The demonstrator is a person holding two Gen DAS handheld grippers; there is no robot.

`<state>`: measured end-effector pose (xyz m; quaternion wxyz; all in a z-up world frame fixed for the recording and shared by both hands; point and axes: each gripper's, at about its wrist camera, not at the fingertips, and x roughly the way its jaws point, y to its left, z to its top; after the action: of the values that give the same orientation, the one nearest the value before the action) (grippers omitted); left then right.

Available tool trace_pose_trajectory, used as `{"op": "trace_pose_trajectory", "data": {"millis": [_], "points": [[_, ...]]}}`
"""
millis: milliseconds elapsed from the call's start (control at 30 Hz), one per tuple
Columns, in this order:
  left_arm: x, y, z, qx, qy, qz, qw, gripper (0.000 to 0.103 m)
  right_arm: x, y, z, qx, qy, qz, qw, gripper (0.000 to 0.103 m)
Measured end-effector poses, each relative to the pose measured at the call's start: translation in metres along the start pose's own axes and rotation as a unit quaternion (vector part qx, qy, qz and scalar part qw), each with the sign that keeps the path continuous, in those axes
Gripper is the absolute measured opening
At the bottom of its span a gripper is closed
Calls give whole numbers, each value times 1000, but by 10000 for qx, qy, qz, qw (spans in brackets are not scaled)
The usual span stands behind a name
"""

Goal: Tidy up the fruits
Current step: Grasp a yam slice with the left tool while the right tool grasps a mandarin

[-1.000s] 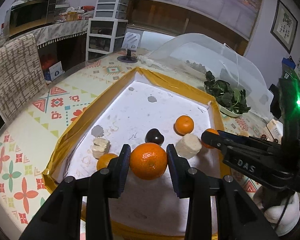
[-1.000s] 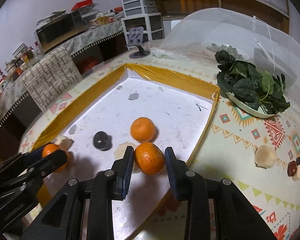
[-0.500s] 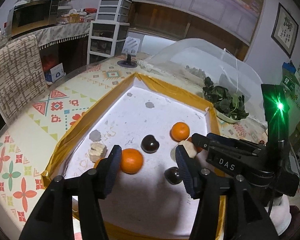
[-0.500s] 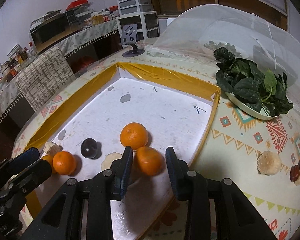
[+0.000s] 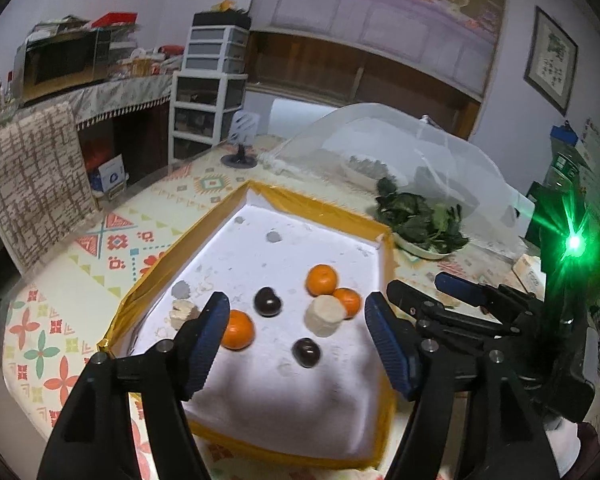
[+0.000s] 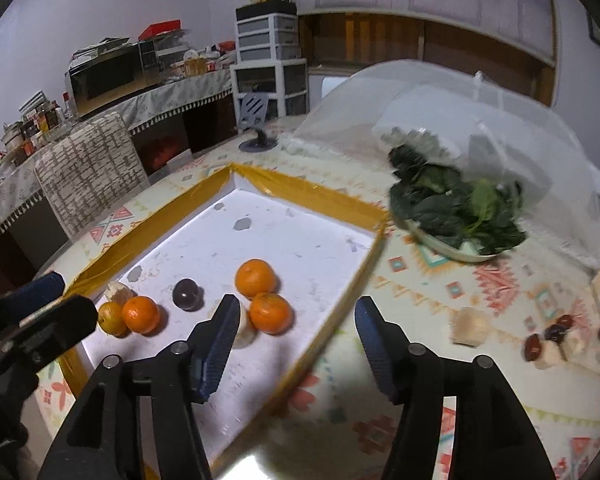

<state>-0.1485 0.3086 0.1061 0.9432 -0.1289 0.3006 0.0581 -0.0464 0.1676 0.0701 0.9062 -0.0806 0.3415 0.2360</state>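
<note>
while the jaws of both tools are opening and nothing sits between them, the risk now is mostly about fruit that is free to roll. the left hand-held gripper [image 5: 296, 332] is released, with its blue pads wide on each side of the tray's near part; one orange [image 5: 238, 329] lies just beside its left pad, and a careless swing could push it into the pale cut piece [image 5: 183, 312] or against the yellow tray wall [image 5: 148, 292]. the right hand-held gripper [image 6: 294, 330] is released too, and an orange [image 6: 270, 313] rests just beside its left pad, touching or almost touching another orange [image 6: 256, 278]. if this pad brushes it, both may roll, because the white floor of the tray looks smooth.

farther out, a dark round fruit [image 5: 307, 352] and a pale chunk [image 5: 325, 321] lie loose in the middle of the tray, easy to knock on the next approach. the two tools are also near each other over the tray's right edge, so they could collide. on the patterned tabletop [image 6: 420, 280], well apart from the tray, more dark fruits and pale pieces [image 6: 556, 340] are not yet collected, and the plate of greens [image 6: 456, 216] stands near the path to them.
</note>
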Motion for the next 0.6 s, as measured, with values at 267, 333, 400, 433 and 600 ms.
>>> {"op": "trace_pose_trajectory", "data": {"millis": [267, 333, 400, 433, 600], "points": [[-23, -42, -4, 393, -233, -164, 9988, 75, -48, -33, -15, 196, -382, -350, 9985, 70], [-26, -54, -5, 485, -253, -194, 9983, 75, -57, -44, -20, 279, -416, -409, 9979, 70], [-28, -65, -7, 571, -257, -219, 9978, 76, -63, -55, -25, 356, -437, -458, 9974, 70], [-28, -70, -7, 608, -256, -209, 9976, 76, -67, -62, -27, 404, -448, -481, 9970, 70], [-27, -95, -11, 774, -199, -203, 9966, 76, -79, -97, -42, 635, -456, -587, 9952, 71]]}}
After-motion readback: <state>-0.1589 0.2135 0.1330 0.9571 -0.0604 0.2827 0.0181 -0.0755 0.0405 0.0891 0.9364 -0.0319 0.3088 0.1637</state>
